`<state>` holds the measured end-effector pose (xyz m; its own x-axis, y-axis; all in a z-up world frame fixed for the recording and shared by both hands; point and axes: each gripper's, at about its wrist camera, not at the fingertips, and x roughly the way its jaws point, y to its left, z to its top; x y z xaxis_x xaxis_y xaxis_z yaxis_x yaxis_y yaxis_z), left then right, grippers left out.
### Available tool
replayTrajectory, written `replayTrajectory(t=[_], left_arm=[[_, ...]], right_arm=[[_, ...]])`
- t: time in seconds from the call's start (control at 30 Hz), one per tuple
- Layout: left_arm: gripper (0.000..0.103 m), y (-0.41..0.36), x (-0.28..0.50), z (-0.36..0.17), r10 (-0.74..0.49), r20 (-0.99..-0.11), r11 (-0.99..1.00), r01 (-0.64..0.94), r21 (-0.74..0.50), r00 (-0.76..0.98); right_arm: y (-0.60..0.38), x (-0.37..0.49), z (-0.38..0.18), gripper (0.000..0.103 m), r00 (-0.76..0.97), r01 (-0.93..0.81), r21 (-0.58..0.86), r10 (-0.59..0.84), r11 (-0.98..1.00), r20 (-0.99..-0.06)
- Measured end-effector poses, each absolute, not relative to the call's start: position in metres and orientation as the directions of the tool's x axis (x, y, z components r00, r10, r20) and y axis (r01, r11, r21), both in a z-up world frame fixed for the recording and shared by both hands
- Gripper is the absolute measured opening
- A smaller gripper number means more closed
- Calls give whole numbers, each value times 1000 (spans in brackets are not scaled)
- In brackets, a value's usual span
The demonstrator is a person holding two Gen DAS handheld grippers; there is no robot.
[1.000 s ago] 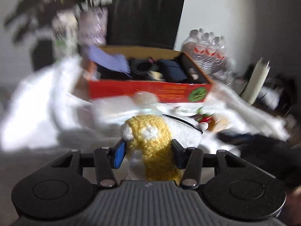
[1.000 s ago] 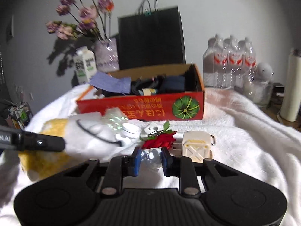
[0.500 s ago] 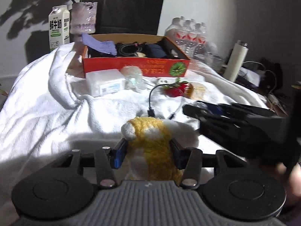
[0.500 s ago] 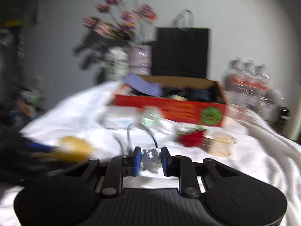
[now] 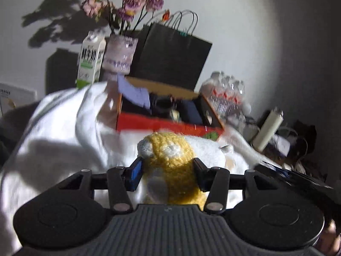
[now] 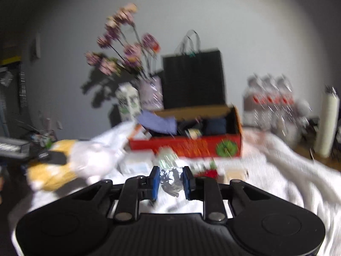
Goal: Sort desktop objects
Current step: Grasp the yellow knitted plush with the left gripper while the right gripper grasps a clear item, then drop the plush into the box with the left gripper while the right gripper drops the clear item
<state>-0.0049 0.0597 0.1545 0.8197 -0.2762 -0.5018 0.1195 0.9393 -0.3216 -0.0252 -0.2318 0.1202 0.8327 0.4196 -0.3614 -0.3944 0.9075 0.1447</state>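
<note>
Both wrist views toward red box

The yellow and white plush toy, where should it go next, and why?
Probably forward to the red box: the left gripper holds the plush toy in its jaws, and the open box just ahead already holds sorted things.

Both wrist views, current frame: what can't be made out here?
- Left view: lower part of the yellow-and-white knitted plush toy, hidden behind the left gripper body.
- Left view: print on the red cardboard box front, smeared by motion blur.
- Right view: what the crumpled silvery foil piece in the right gripper is; too blurred.
- Right view: small items on the white cloth before the box, blurred.
</note>
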Motion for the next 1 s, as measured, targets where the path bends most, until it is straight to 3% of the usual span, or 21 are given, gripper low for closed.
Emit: replayTrajectory(t=[0.17,0.27,0.57,0.67,0.73,0.77,0.87,1.0], left_arm=[[51,56,86,180,-252,-524,953,114,-282,814],[51,49,151,179,-191,-542,973,84,-215,818],[52,50,329,119,-112,-597,988,24,-152,794],[57,49,370,99,-114,-646,990,28,-142,755],[71,47,387,92,-75,-668,995,11,-100,740],[72,46,391,93,-78,-667,995,17,-97,741],[88,47,390,104,-94,-619,994,34,-108,780],[92,49,383,121,-99,-604,992,30,-123,791]], right_arm=[[-234,24,169,21,826,-450,122,464,885,-321],[-233,79,188,21,809,-459,137,477,878,-344],[-209,292,168,21,774,-311,157,345,937,-531],[-201,348,142,21,753,-263,92,264,960,-603],[-198,376,126,23,747,-226,59,212,972,-631],[-197,387,119,25,744,-214,45,193,976,-640],[-196,414,109,58,744,-154,0,116,988,-658],[-195,414,115,63,755,-148,34,136,988,-641]])
